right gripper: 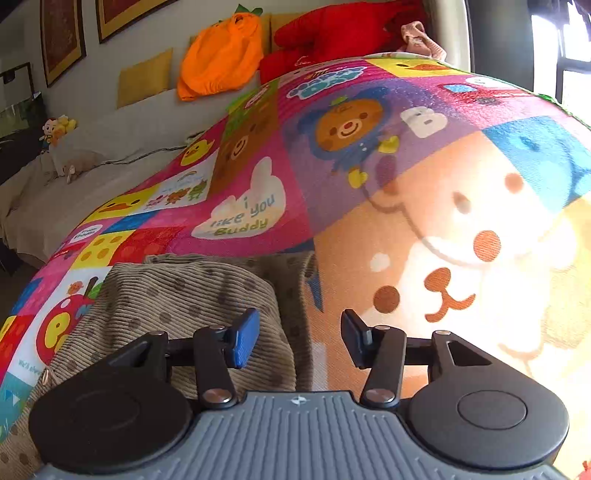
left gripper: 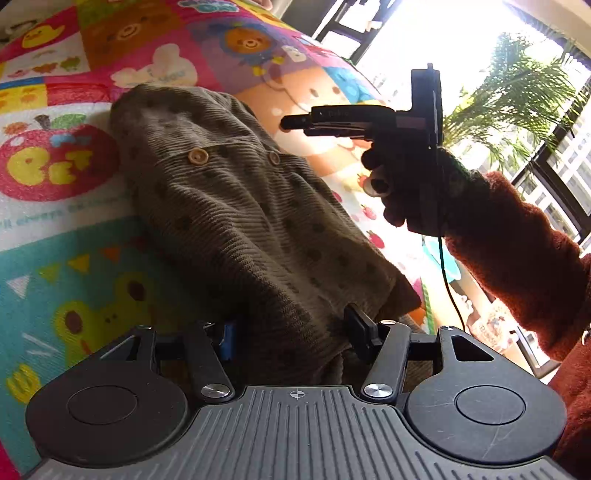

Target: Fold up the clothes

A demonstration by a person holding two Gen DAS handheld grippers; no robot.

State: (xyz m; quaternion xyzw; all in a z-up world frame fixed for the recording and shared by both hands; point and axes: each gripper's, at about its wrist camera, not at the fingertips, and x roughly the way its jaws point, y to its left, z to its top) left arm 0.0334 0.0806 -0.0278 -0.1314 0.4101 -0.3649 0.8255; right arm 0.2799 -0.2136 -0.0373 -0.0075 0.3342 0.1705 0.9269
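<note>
The brown spotted cardigan (left gripper: 229,206) lies on the cartoon play mat (left gripper: 55,229), beside its red apple print. It looks soft, light and limp, best pinched at a hem or corner. The left gripper (left gripper: 291,332) straddles its near edge; whether it pinches cannot be told. The right gripper (right gripper: 297,338) hangs apart over the garment's edge. Only the left view shows the buttons (left gripper: 195,156); only the right view shows the orange cushion (right gripper: 221,51).

Setting: home living room. Evidence noted: cartoon-printed children's play mat (right gripper: 369,155), sofa (right gripper: 74,177) with orange cushion (right gripper: 221,51) and red cushion (right gripper: 332,33), framed pictures (right gripper: 61,37), plush toy (right gripper: 51,131), window (left gripper: 554,184).
</note>
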